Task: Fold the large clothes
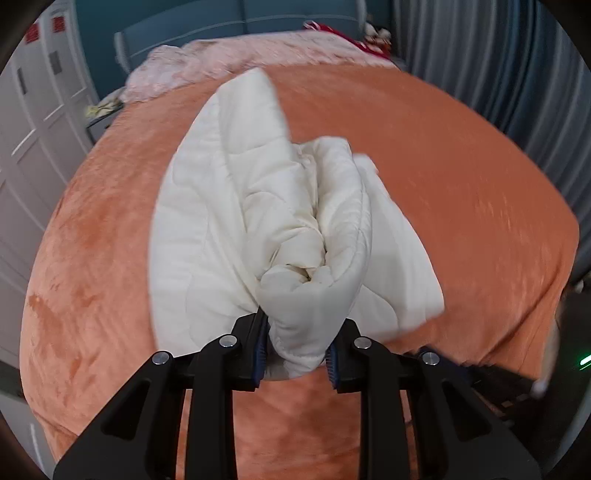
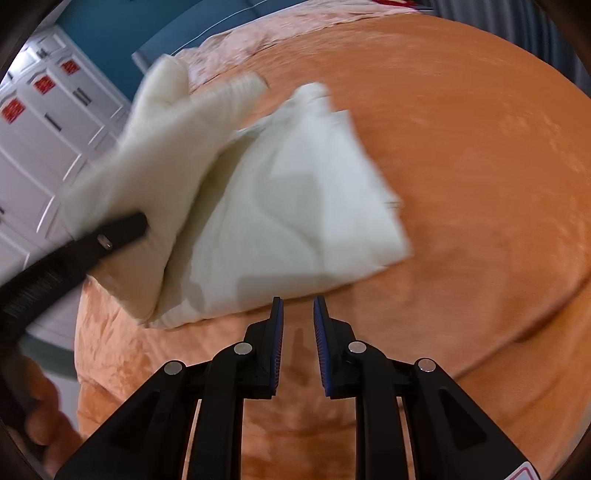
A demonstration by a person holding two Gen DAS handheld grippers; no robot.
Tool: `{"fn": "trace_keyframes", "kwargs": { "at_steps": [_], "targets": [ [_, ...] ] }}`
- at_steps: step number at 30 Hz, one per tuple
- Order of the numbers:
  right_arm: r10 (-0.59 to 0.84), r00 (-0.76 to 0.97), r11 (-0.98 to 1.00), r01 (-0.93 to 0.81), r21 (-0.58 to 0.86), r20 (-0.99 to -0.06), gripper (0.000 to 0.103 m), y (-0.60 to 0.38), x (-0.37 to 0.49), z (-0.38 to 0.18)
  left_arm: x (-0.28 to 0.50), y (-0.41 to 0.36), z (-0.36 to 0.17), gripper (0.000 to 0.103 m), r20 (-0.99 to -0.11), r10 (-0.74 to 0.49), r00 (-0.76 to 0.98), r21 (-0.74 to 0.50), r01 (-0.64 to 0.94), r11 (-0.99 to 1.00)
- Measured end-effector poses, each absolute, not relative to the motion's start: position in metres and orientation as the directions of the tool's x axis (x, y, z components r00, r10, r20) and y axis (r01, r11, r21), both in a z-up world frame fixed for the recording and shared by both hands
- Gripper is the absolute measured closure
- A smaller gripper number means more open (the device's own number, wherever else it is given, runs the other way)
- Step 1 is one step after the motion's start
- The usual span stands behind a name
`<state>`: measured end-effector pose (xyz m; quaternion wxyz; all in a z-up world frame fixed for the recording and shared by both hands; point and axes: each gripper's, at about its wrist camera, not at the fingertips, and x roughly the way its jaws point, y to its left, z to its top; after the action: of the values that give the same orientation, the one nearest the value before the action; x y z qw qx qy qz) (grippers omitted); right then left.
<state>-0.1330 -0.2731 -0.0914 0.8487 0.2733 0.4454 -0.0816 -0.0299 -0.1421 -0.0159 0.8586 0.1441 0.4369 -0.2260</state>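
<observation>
Left gripper (image 1: 298,345) pinches a bunched fold of the cream quilted garment (image 1: 258,206). Right gripper (image 2: 298,314) hangs narrowly parted, holding nothing, over the orange bed (image 2: 480,184).

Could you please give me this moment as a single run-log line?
left gripper: jaws shut on white quilted garment, lifting bunched edge | right gripper: jaws open, holding nothing | orange bedspread: rest of garment lies here

Cream-white quilted padded garment (image 1: 266,206) (image 2: 288,221): plain, faint stitched wavy lines. Plush orange bed blanket (image 1: 461,177) (image 2: 480,166): solid orange, mottled lighter sheen. Pale pink fuzzy blanket (image 1: 229,59) at bed's far edge. Black two-finger grippers, left (image 1: 297,354) and right (image 2: 298,347), with blue ribbed pads. White panelled wardrobe doors (image 2: 44,122) bore red square decals. Teal wall (image 1: 99,33). Grey-blue striped curtain (image 1: 517,66).
</observation>
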Motion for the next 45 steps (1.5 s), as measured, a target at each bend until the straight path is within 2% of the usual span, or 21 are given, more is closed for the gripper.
{"fn": "trace_keyframes", "kwargs": {
  "at_steps": [6, 9, 11, 15, 17, 19, 22, 26, 31, 32, 34, 35, 37, 39, 42, 45],
  "targets": [
    [0.079, 0.602, 0.812, 0.423, 0.401, -0.795, 0.081, -0.290, -0.150, -0.090, -0.043, -0.170, -0.047, 0.079, -0.836, -0.205, 0.509, 0.132, 0.549, 0.826],
    [0.069, 0.625, 0.809, 0.421, 0.410, -0.778, 0.068, -0.296, -0.152, -0.081, -0.044, -0.173, -0.055, 0.079, -0.840, -0.189, 0.508, 0.153, 0.557, 0.817],
    [0.069, 0.639, 0.814, 0.408, 0.413, -0.767, 0.065, -0.298, -0.152, -0.071, -0.046, -0.172, -0.052, 0.074, -0.835, -0.196, 0.514, 0.156, 0.563, 0.811],
    [0.076, 0.687, 0.838, 0.349, 0.420, -0.723, 0.050, -0.293, -0.147, -0.045, -0.054, -0.154, -0.030, 0.046, -0.812, -0.304, 0.499, 0.051, 0.579, 0.813],
    [0.098, 0.708, 0.846, 0.311, 0.433, -0.700, 0.045, -0.288, -0.140, -0.031, -0.058, -0.142, -0.019, 0.041, -0.796, -0.332, 0.506, 0.024, 0.575, 0.818],
    [0.116, 0.722, 0.854, 0.277, 0.439, -0.682, 0.043, -0.283, -0.128, -0.020, -0.061, -0.124, -0.011, 0.028, -0.781, -0.342, 0.523, 0.019, 0.566, 0.824],
    [0.137, 0.736, 0.870, 0.231, 0.436, -0.663, 0.039, -0.269, -0.109, -0.005, -0.061, -0.094, -0.012, 0.023, -0.780, -0.315, 0.540, 0.023, 0.528, 0.849],
    [0.171, 0.716, 0.897, 0.172, 0.408, -0.677, 0.038, -0.242, -0.080, 0.004, -0.041, -0.057, -0.037, 0.023, -0.830, -0.220, 0.513, 0.027, 0.430, 0.902],
    [0.173, 0.629, 0.929, 0.150, 0.337, -0.758, 0.038, -0.211, -0.045, -0.010, -0.016, -0.025, -0.061, 0.023, -0.865, -0.190, 0.465, -0.025, 0.338, 0.941],
    [0.173, 0.609, 0.931, 0.155, 0.330, -0.774, 0.039, -0.210, -0.039, -0.017, -0.012, -0.022, -0.064, 0.023, -0.869, -0.193, 0.455, -0.037, 0.330, 0.943],
    [0.165, 0.593, 0.935, 0.161, 0.316, -0.788, 0.066, -0.211, -0.034, -0.022, -0.012, -0.018, -0.068, 0.023, -0.871, -0.207, 0.445, -0.057, 0.328, 0.943],
    [0.177, 0.600, 0.931, 0.155, 0.331, -0.780, 0.084, -0.215, -0.035, -0.020, -0.010, -0.019, -0.070, 0.023, -0.874, -0.206, 0.440, -0.058, 0.326, 0.943],
    [0.230, 0.642, 0.896, 0.154, 0.417, -0.731, 0.087, -0.236, -0.042, -0.009, -0.011, -0.020, -0.068, 0.023, -0.872, -0.216, 0.439, -0.068, 0.329, 0.942],
    [0.196, 0.685, 0.883, 0.187, 0.430, -0.702, 0.088, -0.254, -0.054, 0.003, -0.013, -0.021, -0.066, 0.023, -0.866, -0.242, 0.438, -0.089, 0.341, 0.936],
    [0.139, 0.699, 0.875, 0.245, 0.417, -0.702, 0.088, -0.279, -0.068, 0.003, -0.011, -0.029, -0.059, 0.023, -0.859, -0.258, 0.443, -0.094, 0.358, 0.929],
    [0.111, 0.670, 0.842, 0.329, 0.427, -0.734, 0.088, -0.310, -0.089, -0.023, -0.010, -0.037, -0.052, 0.023, -0.851, -0.284, 0.441, -0.116, 0.369, 0.922]
  ]
}}
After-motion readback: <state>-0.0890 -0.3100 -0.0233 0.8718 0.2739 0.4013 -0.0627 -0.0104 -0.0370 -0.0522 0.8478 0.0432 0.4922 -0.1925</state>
